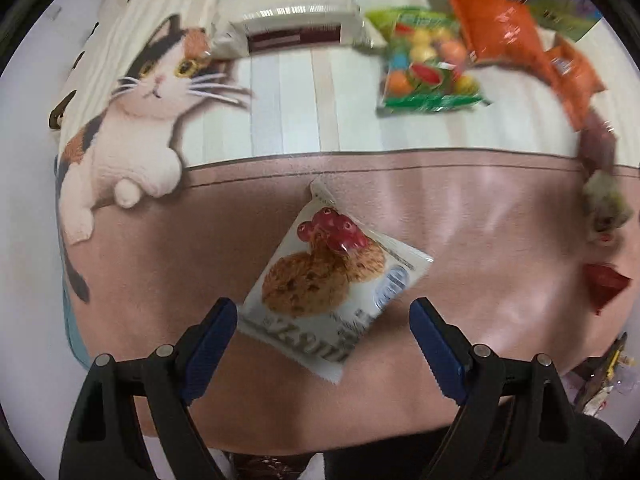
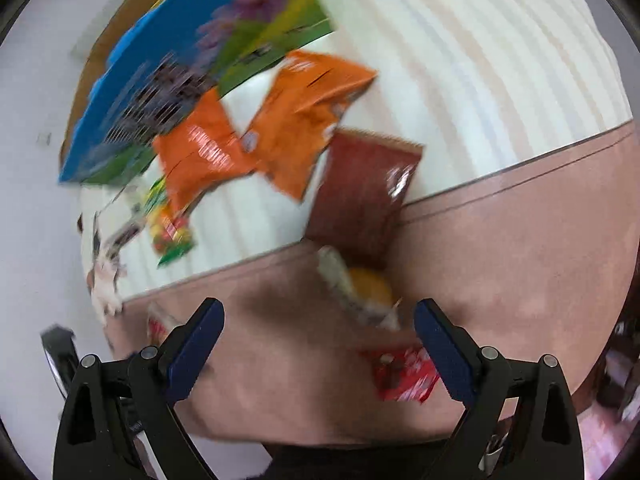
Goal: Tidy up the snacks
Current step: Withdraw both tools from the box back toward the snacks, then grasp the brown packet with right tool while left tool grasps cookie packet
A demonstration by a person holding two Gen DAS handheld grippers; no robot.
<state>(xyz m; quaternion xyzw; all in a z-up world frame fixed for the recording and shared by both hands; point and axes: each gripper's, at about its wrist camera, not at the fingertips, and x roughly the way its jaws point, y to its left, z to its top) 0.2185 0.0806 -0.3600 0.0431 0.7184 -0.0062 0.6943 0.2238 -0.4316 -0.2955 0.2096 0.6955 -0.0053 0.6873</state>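
Pink cloth carries the cookie packet (image 1: 334, 294) — it lies between the spread, empty fingers of the left gripper (image 1: 324, 332). The right gripper (image 2: 318, 344), also released, hangs over a red wrapper (image 2: 404, 376) — well right of the cookie packet.

Cat-print cloth (image 1: 152, 92), blue picture box (image 2: 168, 76)

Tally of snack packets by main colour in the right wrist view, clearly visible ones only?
Orange: 2, orange packet and second orange packet
Brown: 1, brown packet
Red: 1, red packet
Green with fruit print: 1, green packet
White: 1, white packet, blurred
Total: 6
Blur may hide more at the left edge.
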